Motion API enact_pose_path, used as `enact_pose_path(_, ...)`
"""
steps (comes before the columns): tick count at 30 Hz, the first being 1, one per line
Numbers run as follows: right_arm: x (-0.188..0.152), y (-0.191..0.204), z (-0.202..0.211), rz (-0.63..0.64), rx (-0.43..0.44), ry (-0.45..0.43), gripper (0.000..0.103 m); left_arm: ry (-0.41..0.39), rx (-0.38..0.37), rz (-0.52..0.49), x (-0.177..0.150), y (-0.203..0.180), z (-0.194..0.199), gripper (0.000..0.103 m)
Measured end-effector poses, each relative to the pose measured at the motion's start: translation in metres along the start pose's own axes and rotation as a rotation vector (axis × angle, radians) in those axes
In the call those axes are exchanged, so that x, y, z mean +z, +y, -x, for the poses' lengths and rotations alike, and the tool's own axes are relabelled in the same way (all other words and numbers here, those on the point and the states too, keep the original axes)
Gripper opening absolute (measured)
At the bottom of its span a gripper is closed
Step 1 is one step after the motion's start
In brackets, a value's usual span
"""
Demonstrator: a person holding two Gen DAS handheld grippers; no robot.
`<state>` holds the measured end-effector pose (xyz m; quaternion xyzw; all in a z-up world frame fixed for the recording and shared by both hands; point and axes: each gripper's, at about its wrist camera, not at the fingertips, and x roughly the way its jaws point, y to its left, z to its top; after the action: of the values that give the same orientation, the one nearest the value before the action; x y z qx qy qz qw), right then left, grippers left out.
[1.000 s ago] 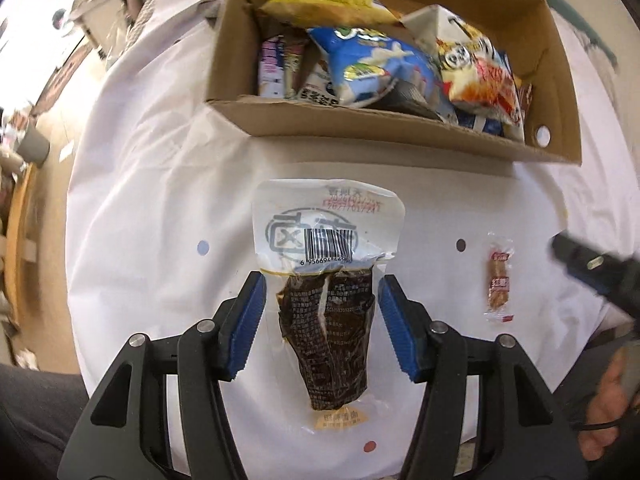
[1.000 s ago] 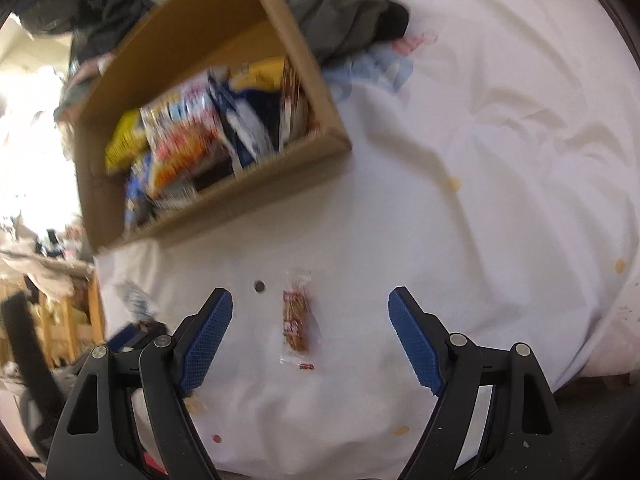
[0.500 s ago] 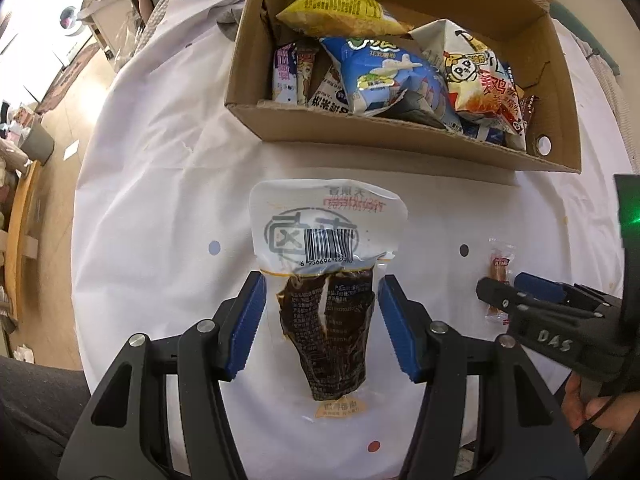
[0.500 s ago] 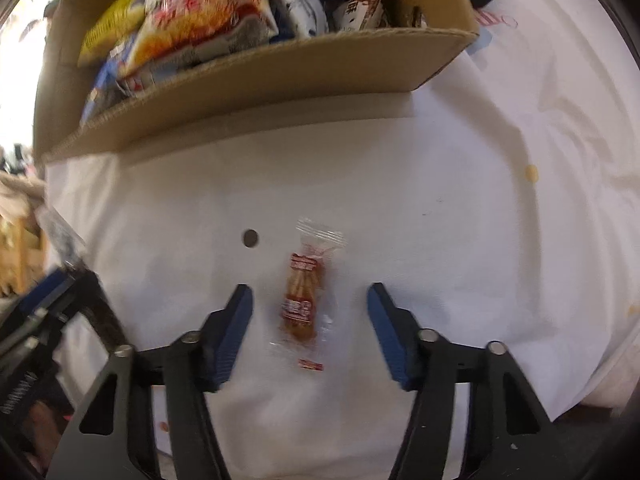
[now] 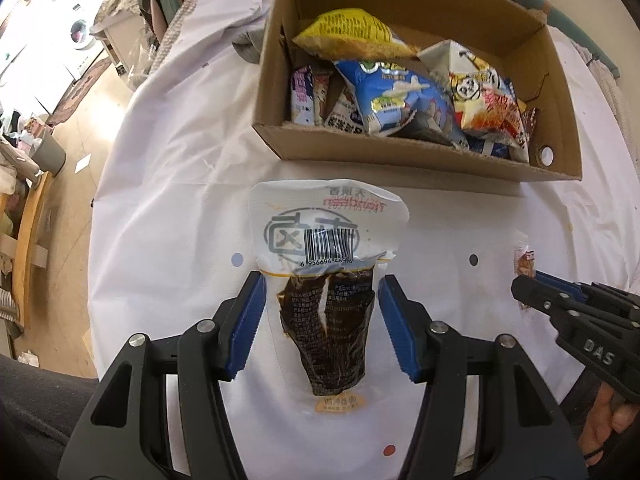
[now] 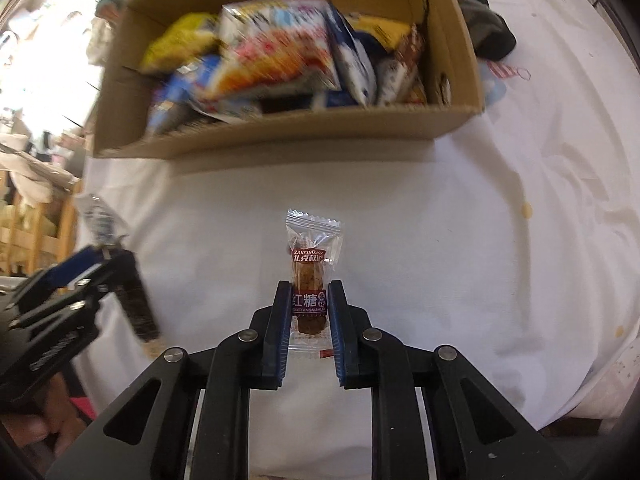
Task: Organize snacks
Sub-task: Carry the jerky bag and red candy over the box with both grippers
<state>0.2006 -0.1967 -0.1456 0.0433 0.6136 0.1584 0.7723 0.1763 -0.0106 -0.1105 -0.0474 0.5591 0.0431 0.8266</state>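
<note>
My left gripper (image 5: 322,280) is shut on a pouch (image 5: 328,236) with a white barcode top and a dark brown lower half, held just above the white tablecloth (image 5: 180,240). In front of it stands a cardboard box (image 5: 400,156) holding several snack bags. At the right my right gripper (image 5: 528,282) sits on a small clear packet (image 5: 525,260). In the right wrist view my right gripper (image 6: 310,286) is closing tight, its pads pressing the sides of that packet (image 6: 314,240), a brown-sugar stick. The left gripper (image 6: 112,252) shows at the left with the pouch (image 6: 138,308) hanging from it.
A grey cloth (image 6: 480,28) lies behind the box (image 6: 280,132). Small coloured dots (image 5: 473,259) mark the tablecloth (image 6: 480,240). The table edge drops to a wooden floor (image 5: 80,152) on the left. A person's hand (image 5: 608,428) grips the right tool.
My right gripper swung in over the small packet and its jaws went from wide apart to pressed on it. The left gripper, still gripping the pouch, drifted a little back from the box.
</note>
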Motion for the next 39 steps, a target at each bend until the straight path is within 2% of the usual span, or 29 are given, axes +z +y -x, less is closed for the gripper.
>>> enact_pose_path(6, 0.0, 0.001, 0.028, 0.015, 0.057, -0.08, 0.019, -0.104, 0.021, -0.03, 0.002, 0.002, 0.028, 0.054)
enact_pose_path(13, 0.005, -0.019, 0.067, -0.011, 0.144, -0.209, 0.019, -0.225, 0.026, 0.019, 0.008, 0.015, 0.066, 0.054)
enact_pose_path(18, 0.014, -0.015, 0.093, -0.029, 0.203, -0.334, 0.019, -0.319, 0.002, 0.052, 0.024, 0.017, 0.093, 0.054)
enact_pose_path(22, 0.022, -0.017, 0.11, -0.045, 0.243, -0.42, 0.019, -0.369, 0.001, 0.048, 0.05, 0.017, 0.106, 0.054)
enact_pose_path(27, 0.044, -0.023, 0.113, -0.061, 0.251, -0.458, 0.019, -0.395, 0.003, 0.038, 0.083, 0.014, 0.111, 0.054)
enact_pose_path(39, 0.096, -0.036, 0.098, -0.078, 0.222, -0.475, 0.019, -0.364, 0.0, 0.009, 0.14, -0.01, 0.082, 0.054)
